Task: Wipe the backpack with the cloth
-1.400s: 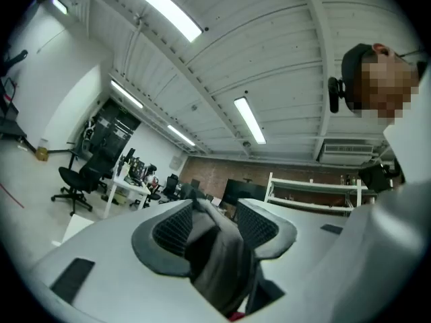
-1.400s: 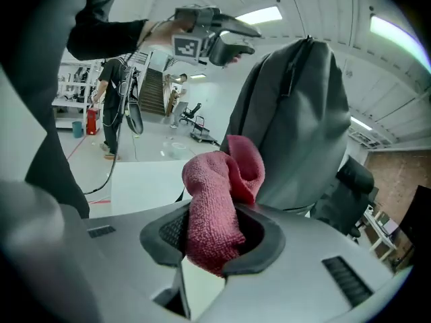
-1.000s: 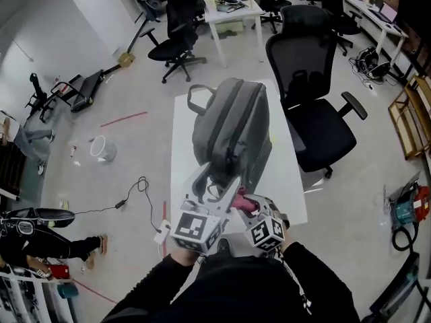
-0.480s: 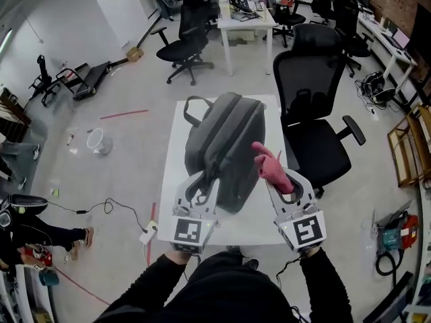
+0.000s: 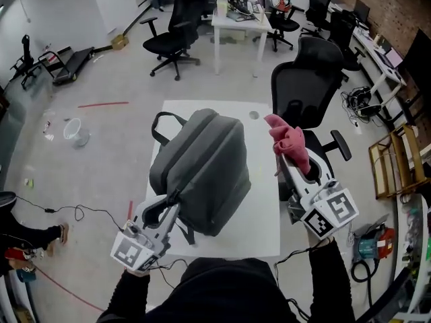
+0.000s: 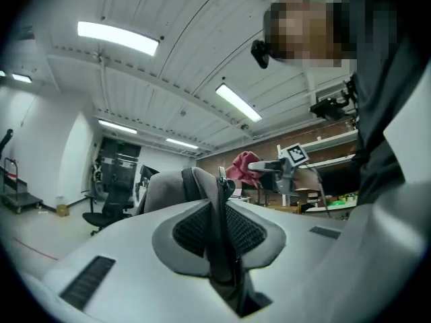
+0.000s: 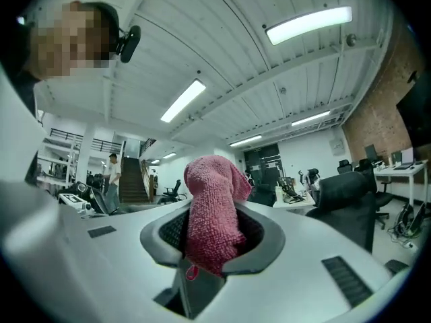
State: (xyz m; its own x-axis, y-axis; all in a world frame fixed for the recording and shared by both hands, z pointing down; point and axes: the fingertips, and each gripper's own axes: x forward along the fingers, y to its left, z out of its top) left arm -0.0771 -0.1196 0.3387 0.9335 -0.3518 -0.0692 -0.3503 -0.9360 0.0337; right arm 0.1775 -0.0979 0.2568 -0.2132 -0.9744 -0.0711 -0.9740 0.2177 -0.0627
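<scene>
the work stood at the set-up step: bag steadied, cloth brought up, no wiping stroke begun as far as these views showed. the grey backpack (image 5: 202, 167) lay slantwise across the middle of the white table (image 5: 262, 237), its carry handle toward the far left corner and its lower end toward the near edge. the left gripper (image 5: 168, 206) reached in from the near left corner; its jaws had just been closing and were clenched on a dark strap (image 6: 219, 247) at the bag's near end, which ran straight up between the pads in the left gripper view. the right gripper (image 5: 291, 161) was held at the table's right edge, clear of the bag, jaws clamped on the bunched pink cloth (image 5: 288, 140), whose free end stuck out past the tips. a black office chair (image 5: 310, 79) stood just beyond that edge.

the next move probably called for bringing the cloth over and down onto the bag's upper panel, flat enough for the towelling to drag across the fabric, while the left grip kept the bag from sliding along the table.
</scene>
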